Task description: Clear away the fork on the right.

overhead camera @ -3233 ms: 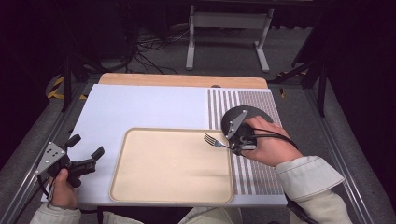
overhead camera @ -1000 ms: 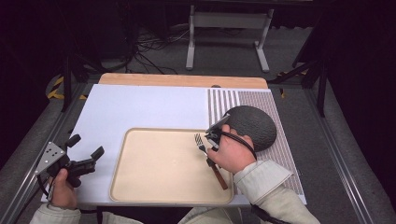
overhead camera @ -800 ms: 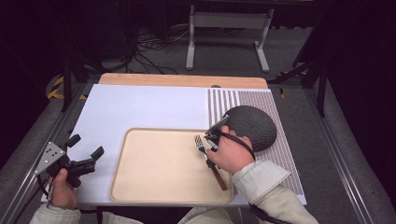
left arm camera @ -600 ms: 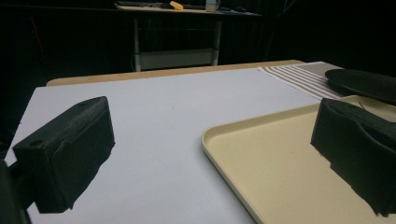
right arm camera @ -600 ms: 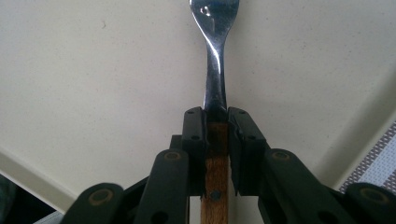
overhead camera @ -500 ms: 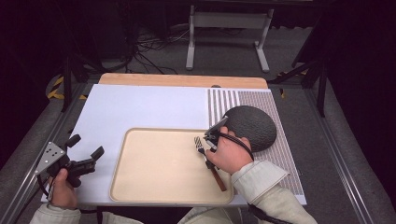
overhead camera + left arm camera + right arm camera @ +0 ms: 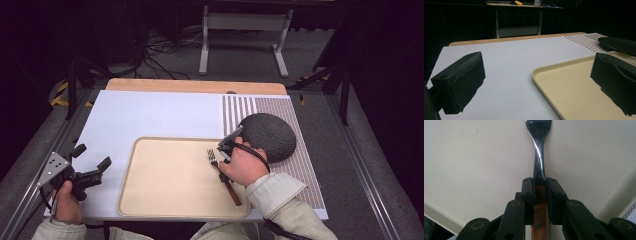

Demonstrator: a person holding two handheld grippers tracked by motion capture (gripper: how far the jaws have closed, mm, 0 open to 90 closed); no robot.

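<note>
On the white table top (image 7: 150,115), the right gripper (image 7: 226,150) clamps a fork (image 7: 214,157) over the beige tray (image 7: 170,175); left gripper (image 7: 92,172) gapes wide.

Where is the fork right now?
In the high view, the fork lies over the right part of the beige tray, clamped in the right gripper, beside the dark plate.
</note>
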